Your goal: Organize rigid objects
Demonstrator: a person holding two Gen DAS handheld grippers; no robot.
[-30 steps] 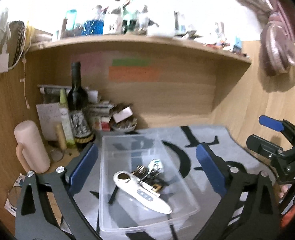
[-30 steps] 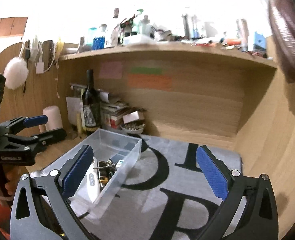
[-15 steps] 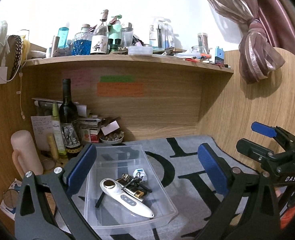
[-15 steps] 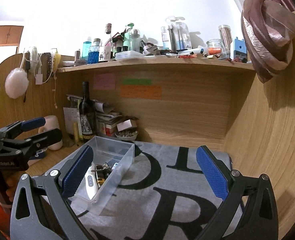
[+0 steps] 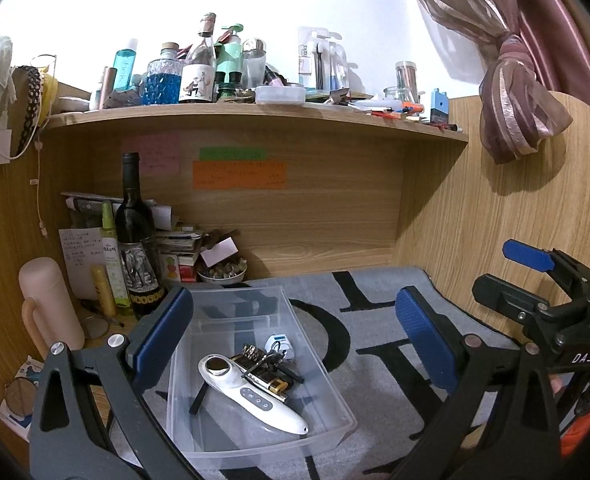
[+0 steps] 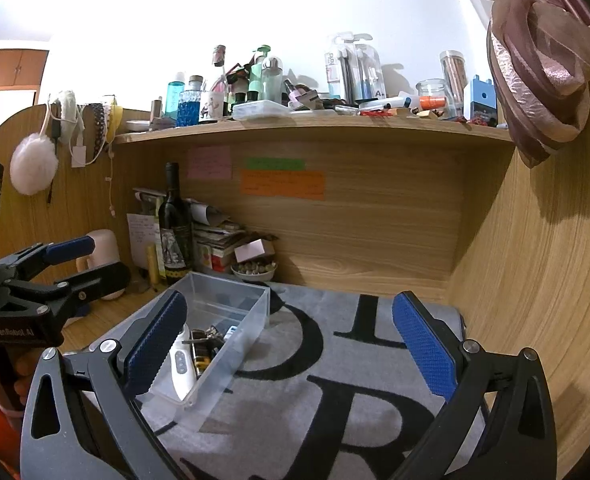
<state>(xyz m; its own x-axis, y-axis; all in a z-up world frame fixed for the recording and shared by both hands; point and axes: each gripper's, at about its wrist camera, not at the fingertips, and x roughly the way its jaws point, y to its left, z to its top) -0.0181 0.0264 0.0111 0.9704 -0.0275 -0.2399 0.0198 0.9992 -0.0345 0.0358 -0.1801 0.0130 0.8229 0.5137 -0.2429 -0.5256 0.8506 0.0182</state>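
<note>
Wood-grain bench point(image 5: 327, 240) under a grey lettered mat point(image 6: 335, 400). Clear rectangular plastic bin point(image 5: 315, 344) sits just ahead of my left jaws point(image 5: 295, 344), between their ribbed blue pads; inside, a smooth white handheld device point(image 5: 251, 394) lies flat beside a tangle of keys point(image 5: 269, 358). Right jaws point(image 6: 291, 344): bin at the left pad. Both spread wide, gripping nothing.

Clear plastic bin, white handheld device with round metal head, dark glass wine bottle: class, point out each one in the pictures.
Clear plastic bin point(image 5: 337, 434), left wrist view, front-right rim.
White handheld device with round metal head point(image 5: 255, 398), left wrist view, middle of body by the buttons.
Dark glass wine bottle point(image 6: 173, 216), right wrist view, shoulder above the label.
</note>
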